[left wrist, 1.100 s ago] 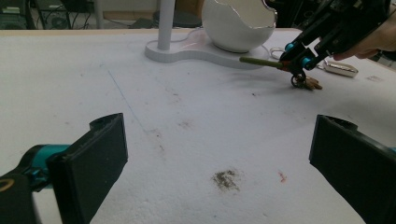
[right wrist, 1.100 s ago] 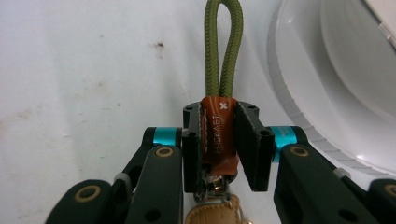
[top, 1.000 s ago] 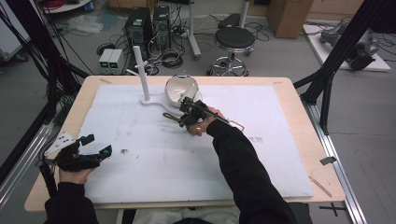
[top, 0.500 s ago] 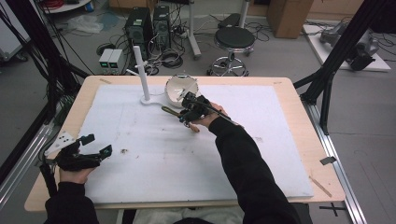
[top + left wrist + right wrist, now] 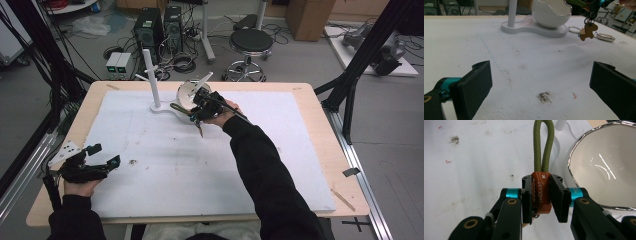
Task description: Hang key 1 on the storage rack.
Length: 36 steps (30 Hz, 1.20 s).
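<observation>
The right tongs [image 5: 541,195] are clamped on the orange-brown leather tab of a keychain [image 5: 541,192], with its olive-green braided cord loop sticking out past the tips; in the high view the right tongs [image 5: 200,107] hold it in the air at the far middle of the worktop [image 5: 310,145], just beside the white bowl [image 5: 187,92]. From the left gripper view the keychain [image 5: 589,30] dangles with a gingerbread-shaped charm clear of the surface, while a silvery oblong fob [image 5: 604,37] and a metal ring seem to rest on the white sheet; whether they hang on the same keychain I cannot tell.

The left tongs [image 5: 100,156] stand wide open with nothing between them, resting at the near left edge.

As I judge it, the pick-up is done; what is left is to bring the loop to the white stand [image 5: 152,80], probably onto one of its pegs, or to lay it in the bowl.

The stand is a slim, smooth white post with short side pegs on a flat rounded base; the bowl is glossy white ceramic with a bright chrome rim, cut in a wavy eggshell outline; the worktop is pale wood under a matte white sheet, scuffed and flecked with dark smudges.
</observation>
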Each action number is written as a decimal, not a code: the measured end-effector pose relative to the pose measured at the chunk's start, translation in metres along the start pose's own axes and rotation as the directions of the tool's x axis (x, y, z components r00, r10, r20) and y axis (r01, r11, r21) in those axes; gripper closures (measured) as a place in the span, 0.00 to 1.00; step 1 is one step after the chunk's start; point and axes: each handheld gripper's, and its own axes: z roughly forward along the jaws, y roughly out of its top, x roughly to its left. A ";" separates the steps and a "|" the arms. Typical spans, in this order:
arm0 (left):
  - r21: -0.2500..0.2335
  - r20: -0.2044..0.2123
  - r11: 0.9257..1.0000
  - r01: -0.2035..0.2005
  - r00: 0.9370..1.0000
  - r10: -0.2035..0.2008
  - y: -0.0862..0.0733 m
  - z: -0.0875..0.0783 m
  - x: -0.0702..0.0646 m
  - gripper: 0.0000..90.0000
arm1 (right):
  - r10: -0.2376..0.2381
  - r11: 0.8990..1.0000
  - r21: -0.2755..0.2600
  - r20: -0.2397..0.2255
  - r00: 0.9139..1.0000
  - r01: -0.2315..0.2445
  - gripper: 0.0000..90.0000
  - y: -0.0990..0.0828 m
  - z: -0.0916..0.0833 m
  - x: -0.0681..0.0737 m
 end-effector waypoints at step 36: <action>0.008 0.004 1.000 -0.002 1.000 0.002 0.000 0.000 0.001 0.05 | -0.071 0.994 -0.077 0.058 0.996 0.076 0.81 0.110 -0.037 -0.012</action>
